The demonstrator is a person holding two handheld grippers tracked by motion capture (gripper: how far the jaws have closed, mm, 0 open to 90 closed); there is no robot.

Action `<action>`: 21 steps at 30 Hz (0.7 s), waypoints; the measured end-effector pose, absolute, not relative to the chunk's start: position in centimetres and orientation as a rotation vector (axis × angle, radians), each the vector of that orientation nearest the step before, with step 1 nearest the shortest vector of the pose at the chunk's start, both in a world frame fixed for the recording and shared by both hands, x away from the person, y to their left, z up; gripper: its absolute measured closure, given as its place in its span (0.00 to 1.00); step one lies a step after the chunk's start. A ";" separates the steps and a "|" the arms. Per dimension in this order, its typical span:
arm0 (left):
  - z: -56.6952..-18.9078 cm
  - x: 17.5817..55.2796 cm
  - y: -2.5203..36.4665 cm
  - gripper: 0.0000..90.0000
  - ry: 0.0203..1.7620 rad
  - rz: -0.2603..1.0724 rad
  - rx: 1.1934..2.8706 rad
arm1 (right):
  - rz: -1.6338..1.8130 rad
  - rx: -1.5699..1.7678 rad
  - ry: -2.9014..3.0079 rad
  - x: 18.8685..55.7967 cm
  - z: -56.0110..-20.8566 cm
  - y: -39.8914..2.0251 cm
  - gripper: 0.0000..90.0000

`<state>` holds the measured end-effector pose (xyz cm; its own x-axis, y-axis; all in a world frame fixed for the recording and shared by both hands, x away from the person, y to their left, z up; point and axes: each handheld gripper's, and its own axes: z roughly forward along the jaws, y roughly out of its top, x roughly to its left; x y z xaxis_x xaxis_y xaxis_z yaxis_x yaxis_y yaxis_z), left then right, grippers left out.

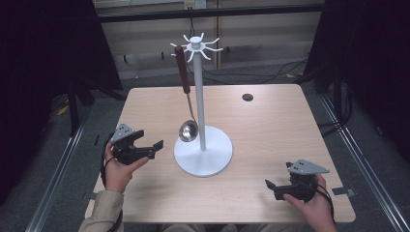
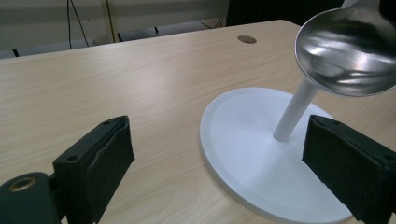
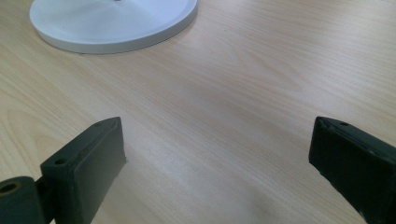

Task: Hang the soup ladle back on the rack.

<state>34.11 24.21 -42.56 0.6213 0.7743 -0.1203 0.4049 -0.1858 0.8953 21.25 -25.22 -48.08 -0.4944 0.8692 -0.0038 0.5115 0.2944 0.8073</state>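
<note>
Both sets of fingers are spread wide and gripping nothing right now. Looking along the left gripper (image 2: 215, 163), its two black padded jaws stand well apart with bare wood and the edge of the white base between them, and the ladle bowl (image 2: 348, 51) hangs just ahead and above the right-hand jaw, not touching either pad. Same deal with the right gripper (image 3: 215, 168): jaws far apart, hovering low over the table (image 3: 243, 93) with only tabletop between them. From the high view, the ladle (image 1: 186, 101) hangs by its brown handle from one of the hooks on top of the white stand (image 1: 203, 150), bowl dangling down beside the pole just above the base. The left gripper (image 1: 145, 145) sits just left of the base, pointing at the bowl, while the right gripper (image 1: 273, 186) is parked well off near the front right corner. My read: this is the approach step, reach not finished. Next move probably calls for the left one to come up to the shaft or handle, close on it, then lift it clear of the hook without swinging it into the pole.
</note>
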 end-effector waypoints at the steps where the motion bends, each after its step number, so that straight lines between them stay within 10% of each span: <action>1: -42.7 34.1 24.2 0.09 0.953 0.443 1.812 | 1.073 1.232 2.123 21.3 -48.1 -25.2 0.04; 21: -44.7 33.9 24.9 0.09 1.000 0.449 1.827 | 1.064 1.214 2.132 21.4 -48.1 -25.1 0.04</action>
<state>33.89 24.94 -44.74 0.5945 0.7949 -0.1215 0.4380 -0.1934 0.8779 21.44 -25.12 -48.14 -0.5027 0.8643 -0.0174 0.5057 0.3104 0.8049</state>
